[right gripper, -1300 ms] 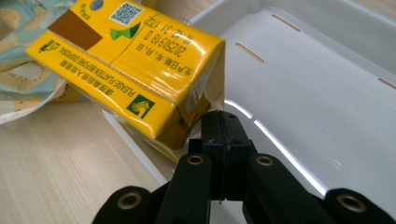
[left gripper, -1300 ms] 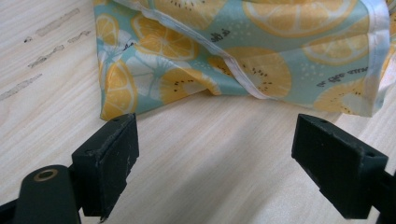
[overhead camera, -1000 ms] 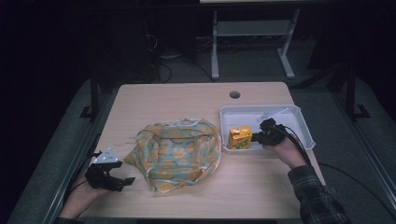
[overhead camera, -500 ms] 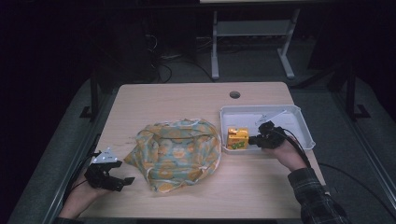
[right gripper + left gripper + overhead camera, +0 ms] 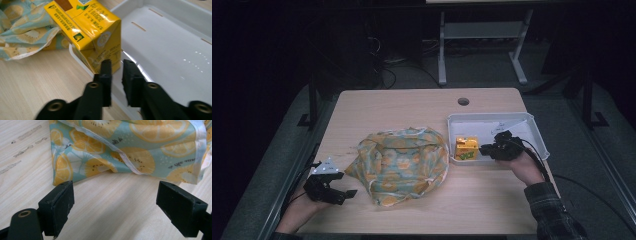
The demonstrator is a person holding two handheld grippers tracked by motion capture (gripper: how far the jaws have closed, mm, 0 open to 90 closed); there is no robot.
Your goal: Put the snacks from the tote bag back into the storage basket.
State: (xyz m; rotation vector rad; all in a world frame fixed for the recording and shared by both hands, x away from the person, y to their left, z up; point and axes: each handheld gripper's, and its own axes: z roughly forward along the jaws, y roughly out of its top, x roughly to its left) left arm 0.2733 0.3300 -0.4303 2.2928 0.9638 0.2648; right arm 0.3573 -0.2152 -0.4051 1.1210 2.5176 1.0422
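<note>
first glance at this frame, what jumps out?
The crumpled citrus-print cloth at the table's centre, teal and orange against pale wood. Next, the yellow carton standing in the left end of the white tray on the right, with the right gripper just beside it, jaws nearly closed on nothing. The left gripper sits open at the cloth's near-left edge.

Yellow carton (image 5: 466, 148) upright in white tray (image 5: 532, 131)

A light wooden counter (image 5: 402, 112) with a round hole (image 5: 463, 101) near its far edge; behind it, a grey metal stand (image 5: 482, 35) on dark floor.
</note>
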